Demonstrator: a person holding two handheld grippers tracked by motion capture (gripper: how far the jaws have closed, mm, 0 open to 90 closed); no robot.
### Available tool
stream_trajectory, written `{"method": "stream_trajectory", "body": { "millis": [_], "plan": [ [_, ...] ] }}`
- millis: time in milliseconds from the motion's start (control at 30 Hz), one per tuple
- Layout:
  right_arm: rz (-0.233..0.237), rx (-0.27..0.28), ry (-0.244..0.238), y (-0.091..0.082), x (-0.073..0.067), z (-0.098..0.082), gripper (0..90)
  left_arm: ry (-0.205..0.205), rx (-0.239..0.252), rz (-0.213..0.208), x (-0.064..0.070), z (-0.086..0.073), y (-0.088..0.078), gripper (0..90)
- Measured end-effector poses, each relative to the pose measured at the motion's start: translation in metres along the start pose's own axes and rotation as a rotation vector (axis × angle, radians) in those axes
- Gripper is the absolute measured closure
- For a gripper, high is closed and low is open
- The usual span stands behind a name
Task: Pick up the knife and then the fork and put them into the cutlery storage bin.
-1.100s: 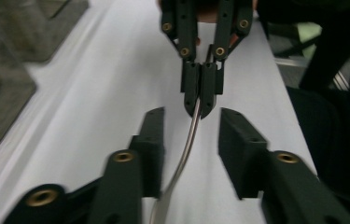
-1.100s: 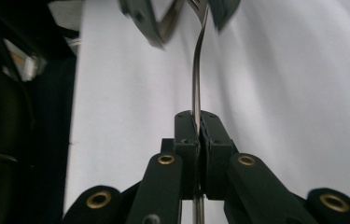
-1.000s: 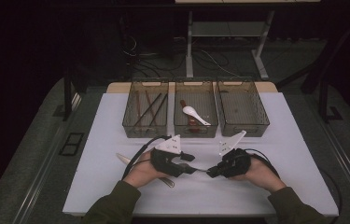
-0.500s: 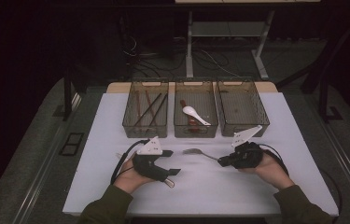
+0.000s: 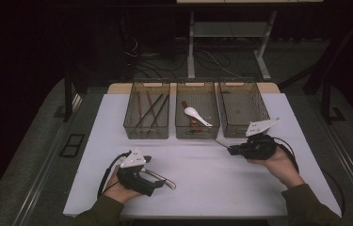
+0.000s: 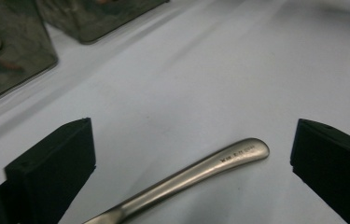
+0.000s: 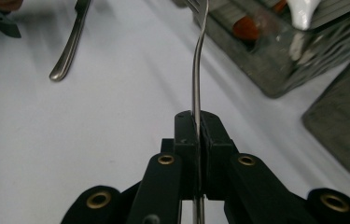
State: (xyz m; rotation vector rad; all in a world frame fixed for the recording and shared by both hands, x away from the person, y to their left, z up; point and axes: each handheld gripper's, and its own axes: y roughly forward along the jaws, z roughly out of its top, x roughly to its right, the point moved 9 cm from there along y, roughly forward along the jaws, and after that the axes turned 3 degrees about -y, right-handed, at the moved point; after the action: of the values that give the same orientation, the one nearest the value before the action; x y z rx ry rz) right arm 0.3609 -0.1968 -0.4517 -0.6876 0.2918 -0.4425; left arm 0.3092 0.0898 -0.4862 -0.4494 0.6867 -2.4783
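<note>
My right gripper is shut on the handle of a metal fork, just in front of the gap between the middle and right baskets. In the right gripper view the fork sticks out of the closed jaws of my right gripper, tines away from me. My left gripper is low at the table's near left. In the left gripper view my left gripper is open, and a steel utensil handle lies flat on the white table between the jaws, touching neither. This utensil points right.
Three wire baskets stand in a row at the back of the white table. The left basket holds chopsticks, the middle basket a white spoon and a reddish item, and the right basket looks empty.
The two grippers were close together at the table's middle and have drawn apart. The right one carried the fork right and toward the baskets. The left one slid left and nearer.
</note>
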Motion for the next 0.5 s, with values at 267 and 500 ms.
{"method": "stream_trajectory", "body": {
  "millis": [267,500],
  "plan": [
    [-0.054,0.059,0.056,-0.017,0.02,0.01,86.7,0.001,0.019,0.006,-0.001,0.003,-0.001,0.0],
    [-0.117,0.098,0.096,-0.03,0.041,0.019,86.7,0.009,0.0,0.003,0.002,0.002,0.001,0.0]
  ]
}}
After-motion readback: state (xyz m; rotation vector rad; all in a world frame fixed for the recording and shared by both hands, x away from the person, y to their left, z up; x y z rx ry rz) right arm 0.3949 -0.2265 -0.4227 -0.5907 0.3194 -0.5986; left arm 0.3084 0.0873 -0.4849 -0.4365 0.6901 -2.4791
